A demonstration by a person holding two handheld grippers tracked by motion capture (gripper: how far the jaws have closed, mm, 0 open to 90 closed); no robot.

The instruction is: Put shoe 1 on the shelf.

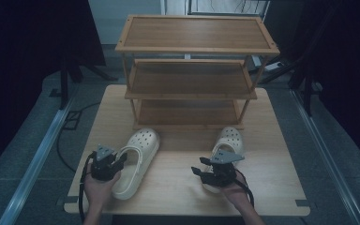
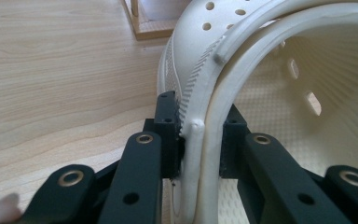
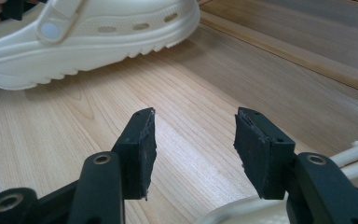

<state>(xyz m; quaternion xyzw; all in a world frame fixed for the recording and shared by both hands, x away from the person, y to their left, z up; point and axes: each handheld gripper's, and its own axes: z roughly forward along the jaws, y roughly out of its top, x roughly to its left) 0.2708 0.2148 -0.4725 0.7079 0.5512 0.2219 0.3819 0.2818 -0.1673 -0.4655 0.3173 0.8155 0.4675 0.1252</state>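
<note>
Now, over by the tabletop's [image 1: 272, 140] near left corner, the left gripper [image 1: 117, 161] is clamped on the side wall of the left clog [image 1: 138, 159]; in the left gripper view its pads [image 2: 168, 135] pinch the cream rim from outside and inside. That clog [image 2: 261, 93] lies with its toe toward the wooden shoe rack [image 1: 192, 70] at the far edge. Moving right, the right clog [image 1: 228, 140] sits mid-right on the tabletop, toe also toward the rack. Over its heel hovers the right gripper [image 1: 198, 171], jaws apart; in the right gripper view the pads [image 3: 142, 149] stand wide with bare wood between them and nothing gripped.
</note>
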